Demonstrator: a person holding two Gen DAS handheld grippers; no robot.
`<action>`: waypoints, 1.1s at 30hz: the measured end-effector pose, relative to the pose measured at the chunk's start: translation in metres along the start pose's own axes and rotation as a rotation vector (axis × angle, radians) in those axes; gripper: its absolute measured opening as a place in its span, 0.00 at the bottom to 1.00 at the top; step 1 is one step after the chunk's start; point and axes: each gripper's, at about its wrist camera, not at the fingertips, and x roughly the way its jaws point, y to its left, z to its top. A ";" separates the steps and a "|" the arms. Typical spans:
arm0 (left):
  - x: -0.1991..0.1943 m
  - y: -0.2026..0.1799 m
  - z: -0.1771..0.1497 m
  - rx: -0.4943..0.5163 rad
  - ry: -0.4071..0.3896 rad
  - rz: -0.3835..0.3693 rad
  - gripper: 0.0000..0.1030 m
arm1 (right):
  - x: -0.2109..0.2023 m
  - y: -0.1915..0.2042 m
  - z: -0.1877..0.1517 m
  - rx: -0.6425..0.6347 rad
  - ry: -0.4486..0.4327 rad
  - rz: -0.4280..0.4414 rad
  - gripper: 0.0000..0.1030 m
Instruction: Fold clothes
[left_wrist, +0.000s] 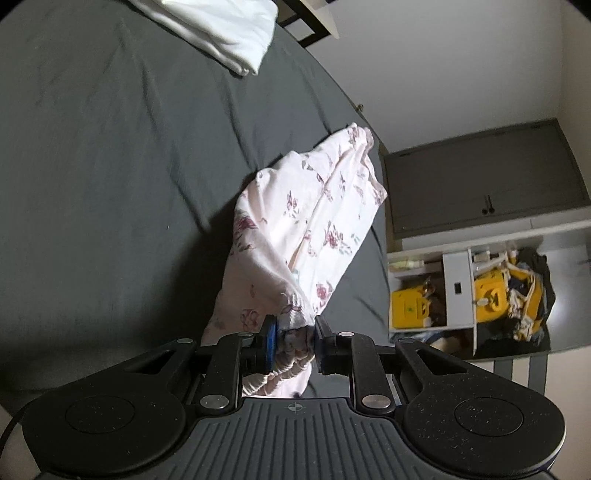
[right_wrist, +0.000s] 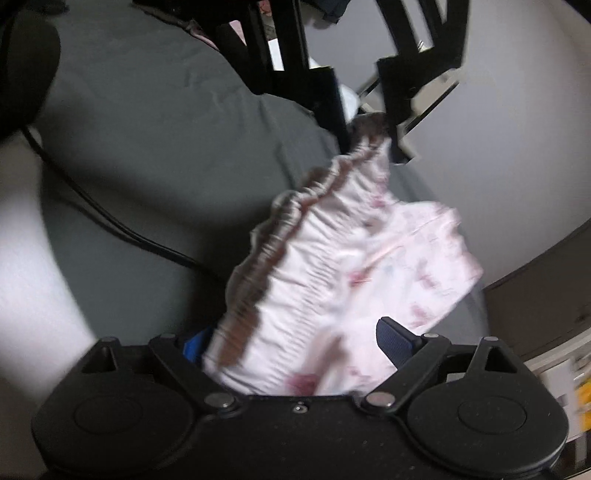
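Observation:
A pale pink floral garment (left_wrist: 314, 221) with a gathered elastic waistband hangs over the dark grey bed sheet (left_wrist: 110, 166). My left gripper (left_wrist: 293, 332) is shut on a bunched part of that waistband, and the cloth trails away from it toward the bed's edge. In the right wrist view the garment (right_wrist: 332, 266) is blurred, and its waistband runs from the left gripper (right_wrist: 369, 122) at the top down to my right gripper (right_wrist: 295, 343). The right gripper's fingers stand wide apart with the cloth lying between them.
A folded white cloth (left_wrist: 221, 29) lies at the far end of the bed. Beyond the bed's edge are a grey cabinet (left_wrist: 480, 177) and a white shelf unit (left_wrist: 458, 288) with yellow items. A black cable (right_wrist: 110, 218) crosses the sheet (right_wrist: 166, 129).

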 end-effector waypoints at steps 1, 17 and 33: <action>0.000 0.001 0.001 -0.013 -0.002 -0.006 0.20 | -0.002 0.001 -0.003 -0.029 -0.017 -0.032 0.86; 0.025 -0.008 0.022 -0.009 -0.099 -0.022 0.20 | -0.003 -0.084 -0.013 0.183 -0.094 0.027 0.26; 0.115 -0.070 0.084 0.078 -0.182 0.046 0.20 | 0.115 -0.240 -0.027 0.769 -0.030 0.418 0.26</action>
